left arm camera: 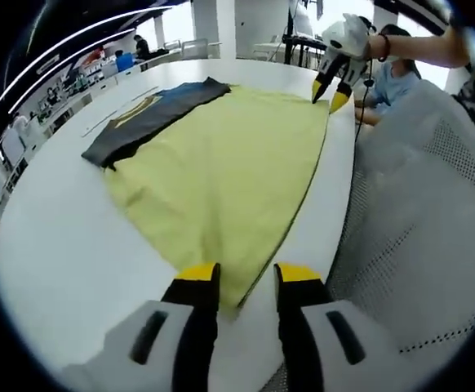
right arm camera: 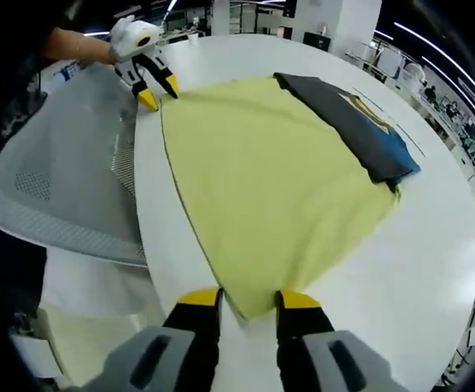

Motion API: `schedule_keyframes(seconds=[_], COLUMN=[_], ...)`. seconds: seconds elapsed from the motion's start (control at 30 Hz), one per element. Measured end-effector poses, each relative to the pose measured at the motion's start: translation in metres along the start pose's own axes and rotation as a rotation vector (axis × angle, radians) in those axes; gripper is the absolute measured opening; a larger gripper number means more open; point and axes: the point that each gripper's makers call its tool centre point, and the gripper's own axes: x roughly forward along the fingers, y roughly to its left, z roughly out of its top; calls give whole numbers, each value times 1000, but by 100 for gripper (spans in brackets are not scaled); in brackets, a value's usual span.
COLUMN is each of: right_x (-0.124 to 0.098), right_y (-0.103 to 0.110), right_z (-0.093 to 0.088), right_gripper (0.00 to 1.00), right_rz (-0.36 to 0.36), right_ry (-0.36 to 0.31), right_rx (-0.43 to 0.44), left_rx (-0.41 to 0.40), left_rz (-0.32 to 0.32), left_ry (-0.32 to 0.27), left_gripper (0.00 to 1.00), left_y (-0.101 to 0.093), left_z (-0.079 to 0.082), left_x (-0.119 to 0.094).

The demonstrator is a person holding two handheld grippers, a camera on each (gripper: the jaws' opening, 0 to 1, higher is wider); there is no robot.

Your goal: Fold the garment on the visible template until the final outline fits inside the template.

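Left gripper (left arm camera: 246, 273): jaws parted, straddling 1 near corner of the yellow garment (left arm camera: 221, 175), cloth between the tips but not pinched; released. Right gripper (right arm camera: 249, 300): same posture at the other near corner, jaws apart, nothing held. Garment lies flat on the white table (left arm camera: 50, 245), its far edge overlapping or touching a dark folded garment (left arm camera: 152, 114); a grey mesh chair (right arm camera: 66, 180) sits just beside the table edge. I cannot make out a template outline. You should close both grippers on the corners together, lift low and evenly, and carry the near edge across without dragging the dark piece.
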Motion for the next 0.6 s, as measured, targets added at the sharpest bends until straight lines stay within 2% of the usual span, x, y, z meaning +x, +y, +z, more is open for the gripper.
schedule_keyframes(seconds=[0.27,0.6], right_x=[0,1], right_y=[-4,-10], right_z=[0,2], right_gripper=[15,2], right_rz=[-3,-18], right_ry=[-17,-41], right_rx=[32,96], left_rx=[-48,-37], left_rz=[45,56], left_ry=[15,37], left_gripper=[8,1], left_y=[15,18], left_z=[1,0], left_x=[1,1])
